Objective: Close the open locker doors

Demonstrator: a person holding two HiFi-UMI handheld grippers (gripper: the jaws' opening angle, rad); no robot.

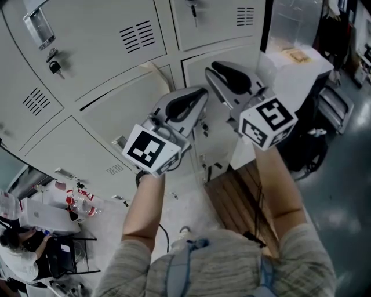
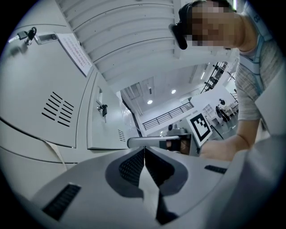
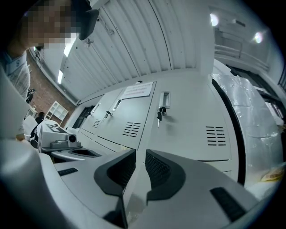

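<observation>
Left gripper [image 2: 144,152] jaws pressed together, empty; right gripper [image 3: 136,156] jaws slightly parted, empty. A glancing push could skid off the pale grey steel locker door [image 1: 124,107] (smooth painted metal), leaving it ajar.

Noted: wooden pallet [image 1: 232,200] at 5 o'clock; white box [image 1: 301,72] at 2 o'clock; bottles [image 1: 78,203] at 8 o'clock, seated person [image 1: 20,252] beyond.

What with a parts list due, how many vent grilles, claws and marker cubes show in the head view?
Vent grilles: 4
Claws, the left claw and the right claw: 2
Marker cubes: 2
Total: 8
</observation>
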